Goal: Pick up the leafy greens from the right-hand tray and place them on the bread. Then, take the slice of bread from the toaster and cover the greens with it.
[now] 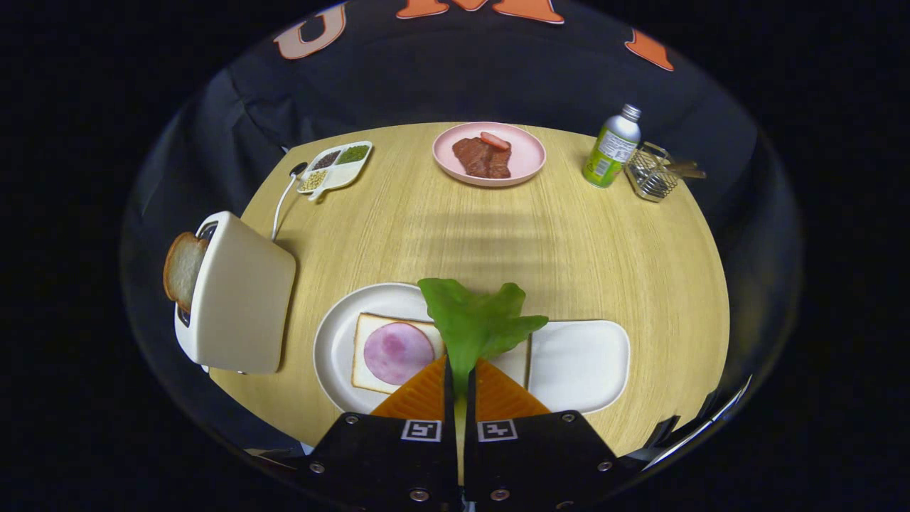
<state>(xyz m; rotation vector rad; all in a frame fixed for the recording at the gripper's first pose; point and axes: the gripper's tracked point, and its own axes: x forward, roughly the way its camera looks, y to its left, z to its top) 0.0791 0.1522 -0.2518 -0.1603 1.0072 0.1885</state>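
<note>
While my tongs (461, 377) pinched the lettuce leaf (475, 323) tight between both fingers, the leaf hung above the round plate (334, 341) that held a bread slice (370, 327) topped with ham (398, 352). Beside it lay the white tray (583, 363). A second slice (182, 269) stood in the toaster (238, 299); the pink plate (526, 160) held meat (483, 158).

One gripper (460, 377), its two orange fingers (425, 395) closed on one leafy green (475, 321). Two slices of bread: one (371, 340) on the round plate (334, 341) under one ham slice (398, 353), one (182, 269) in the single toaster (238, 299). Also one white tray (583, 363), one pink plate (522, 160), one bottle (611, 149), one wire basket (650, 176), and one divided dish (338, 167) with seemingly four compartments.
</note>
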